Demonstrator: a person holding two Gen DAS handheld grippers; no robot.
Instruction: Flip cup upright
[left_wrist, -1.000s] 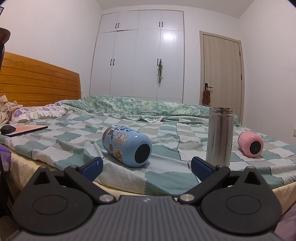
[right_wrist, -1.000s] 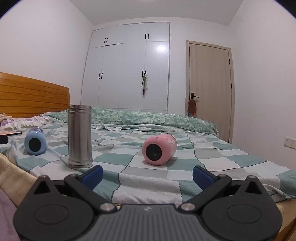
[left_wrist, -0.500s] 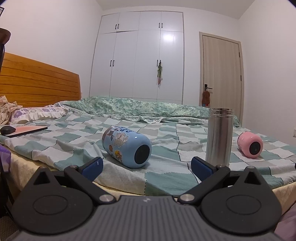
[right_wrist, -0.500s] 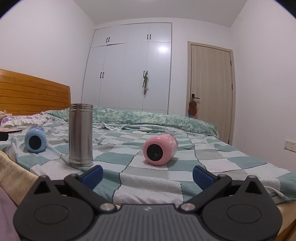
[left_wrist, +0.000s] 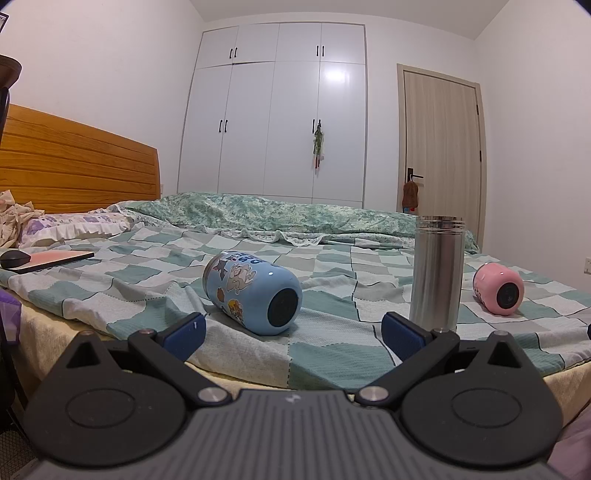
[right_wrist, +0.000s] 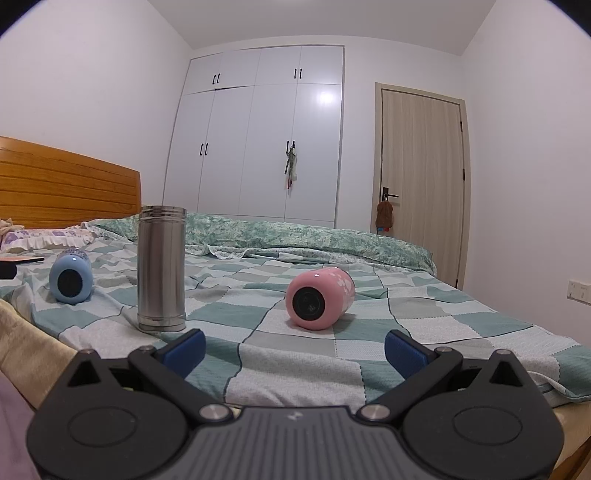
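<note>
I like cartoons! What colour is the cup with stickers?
Light blue sticker-covered cup, clearest in left wrist view.

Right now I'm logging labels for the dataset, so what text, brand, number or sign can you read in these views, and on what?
Blue cup: dark printed letters along its upper side, cut off and blurred; not readable.
Left gripper body: a small pale logo mark, no words.
Right gripper body: the same small mark, no words.
Pink cup: pale speckled pattern, no text.
Steel flask: no lettering visible.

Three drinking vessels on one bed (left_wrist: 332, 354): one blue cartoon-printed cup (left_wrist: 253, 291) lying sideways, one pink rounded cup (right_wrist: 319, 298) lying sideways, and one upright cylindrical stainless-steel flask (right_wrist: 161, 273).
</note>
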